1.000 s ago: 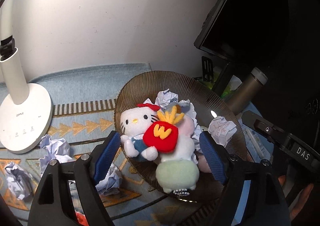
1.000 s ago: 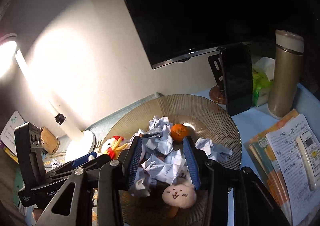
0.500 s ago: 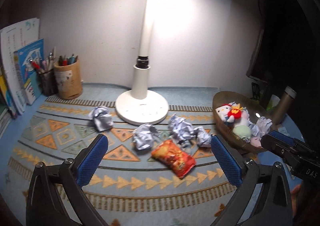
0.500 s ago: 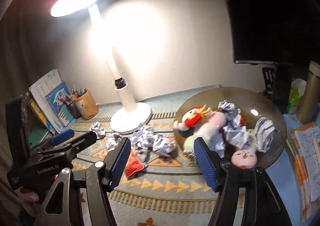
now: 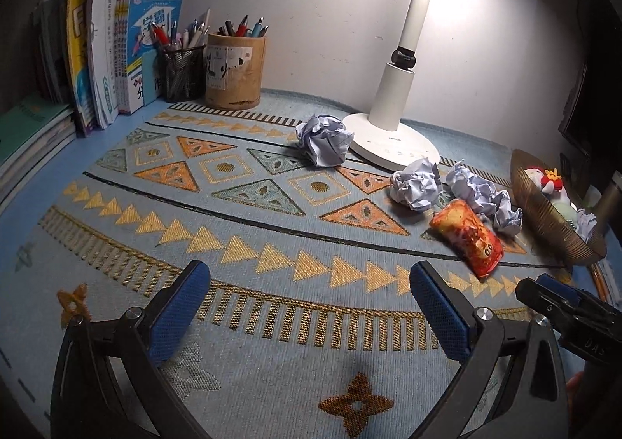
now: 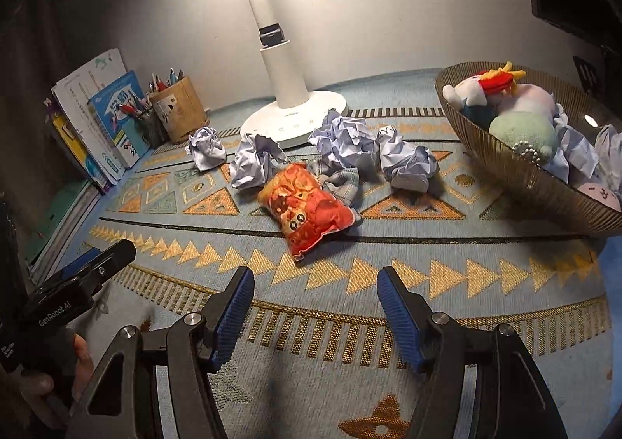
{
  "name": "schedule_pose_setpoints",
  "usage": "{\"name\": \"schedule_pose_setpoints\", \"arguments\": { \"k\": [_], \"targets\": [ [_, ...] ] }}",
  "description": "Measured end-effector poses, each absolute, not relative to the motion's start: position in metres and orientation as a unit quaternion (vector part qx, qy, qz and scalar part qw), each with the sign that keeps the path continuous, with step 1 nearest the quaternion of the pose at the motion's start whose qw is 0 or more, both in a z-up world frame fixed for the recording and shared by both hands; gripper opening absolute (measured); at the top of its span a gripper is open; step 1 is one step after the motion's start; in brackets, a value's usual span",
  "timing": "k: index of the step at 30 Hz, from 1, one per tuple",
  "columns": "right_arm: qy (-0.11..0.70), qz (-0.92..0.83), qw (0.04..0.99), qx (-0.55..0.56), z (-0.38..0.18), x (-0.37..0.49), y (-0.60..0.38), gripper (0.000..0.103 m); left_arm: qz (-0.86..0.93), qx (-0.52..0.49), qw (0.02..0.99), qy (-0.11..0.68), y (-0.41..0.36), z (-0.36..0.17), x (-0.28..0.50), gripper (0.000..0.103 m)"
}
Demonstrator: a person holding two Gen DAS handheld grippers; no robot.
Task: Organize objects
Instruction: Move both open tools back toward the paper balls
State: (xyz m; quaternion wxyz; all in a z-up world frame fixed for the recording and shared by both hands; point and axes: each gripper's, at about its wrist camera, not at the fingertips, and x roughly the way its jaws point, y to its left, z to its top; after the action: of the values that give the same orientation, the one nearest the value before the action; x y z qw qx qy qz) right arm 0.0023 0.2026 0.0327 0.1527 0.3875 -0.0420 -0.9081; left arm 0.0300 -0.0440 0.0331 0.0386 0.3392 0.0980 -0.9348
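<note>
Four crumpled white paper balls [image 6: 408, 165] and one red-orange snack-shaped plush [image 6: 309, 208] lie on the patterned blue woven mat [image 6: 350, 256] beside the ribbed brown bowl [image 6: 517, 171], while the left gripper [image 5: 307, 307] hangs wide apart, empty, and the right gripper [image 6: 315, 307], opening, holds nothing.

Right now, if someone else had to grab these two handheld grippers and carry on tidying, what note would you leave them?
Left gripper: fingers wide open, nothing between them, over bare mat.
Right gripper: fingers opening, nothing between them.
In the bowl: plush toys and a few paper balls.
On the mat: red snack bag, four crumpled paper balls near the lamp base, and a small plaid cloth behind the bag.
Left to do: probably move those loose items into the bowl; the snack bag is nearest.
</note>
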Motion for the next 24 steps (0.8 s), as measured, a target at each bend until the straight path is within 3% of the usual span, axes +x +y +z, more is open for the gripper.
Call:
{"name": "schedule_pose_setpoints", "arguments": {
  "k": [8,24],
  "targets": [
    [0.004,-0.916,0.142,0.375,0.035,0.008,0.188,0.067,-0.936,0.341,0.051,0.076,-0.038,0.033,0.03,0.102],
    [0.021,-0.916,0.135,0.378,0.032,0.007,0.183,0.067,-0.933,0.347,0.051,0.084,-0.041,0.031,0.028,0.102]
  ]
}}
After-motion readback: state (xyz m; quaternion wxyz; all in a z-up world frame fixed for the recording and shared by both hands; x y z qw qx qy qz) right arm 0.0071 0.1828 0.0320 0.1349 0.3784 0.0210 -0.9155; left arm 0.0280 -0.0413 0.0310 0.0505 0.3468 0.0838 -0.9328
